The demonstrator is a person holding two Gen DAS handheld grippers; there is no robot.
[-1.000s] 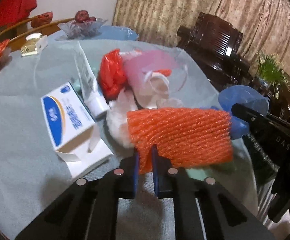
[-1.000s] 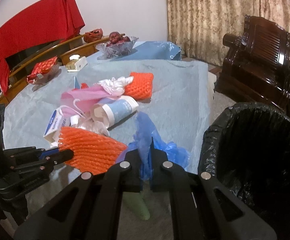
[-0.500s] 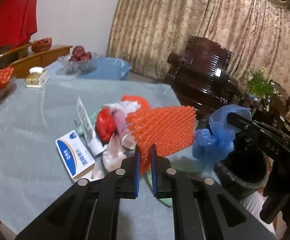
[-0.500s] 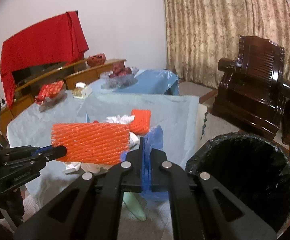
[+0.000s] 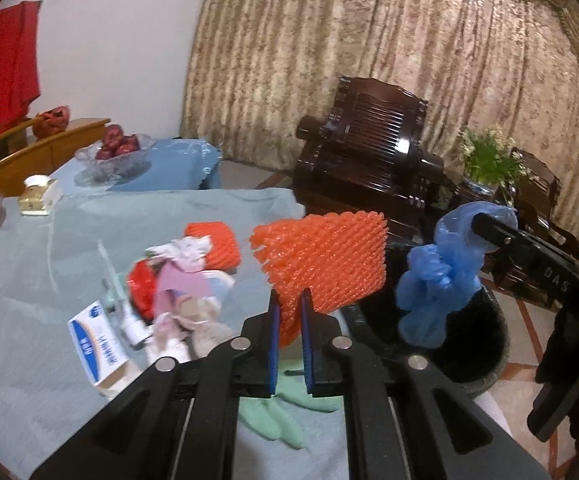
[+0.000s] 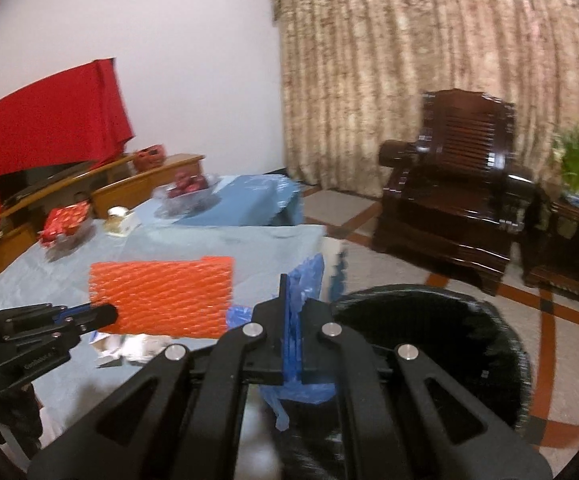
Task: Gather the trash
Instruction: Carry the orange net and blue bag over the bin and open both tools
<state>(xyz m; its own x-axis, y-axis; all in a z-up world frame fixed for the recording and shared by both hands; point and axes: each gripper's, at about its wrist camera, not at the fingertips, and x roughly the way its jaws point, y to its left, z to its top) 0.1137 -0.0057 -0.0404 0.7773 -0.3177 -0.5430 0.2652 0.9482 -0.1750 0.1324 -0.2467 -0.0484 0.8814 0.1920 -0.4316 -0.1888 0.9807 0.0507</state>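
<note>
My left gripper (image 5: 288, 300) is shut on an orange foam net sleeve (image 5: 325, 264) and holds it in the air near the table's right edge; the sleeve also shows in the right wrist view (image 6: 161, 296). My right gripper (image 6: 293, 304) is shut on a crumpled blue plastic bag (image 6: 301, 284), which hangs over the black-lined trash bin (image 6: 469, 344); the bag (image 5: 441, 276) and the bin (image 5: 477, 344) also show in the left wrist view. More trash lies on the table: a second orange sleeve (image 5: 215, 242), a red bag (image 5: 141, 284), tissues (image 5: 187, 250) and a blue-white box (image 5: 97, 344).
The table has a grey-blue cloth (image 5: 29, 288). A green glove (image 5: 285, 416) lies at its near edge. A glass fruit bowl (image 5: 113, 156) and a small jar (image 5: 37, 196) stand at the back. A dark wooden armchair (image 5: 369, 160) and a potted plant (image 5: 489, 164) stand beyond the bin.
Both grippers have lifted off the table and swung right toward the bin, carrying the orange sleeve and the blue bag. The blue bag now hangs over the bin's opening.
</note>
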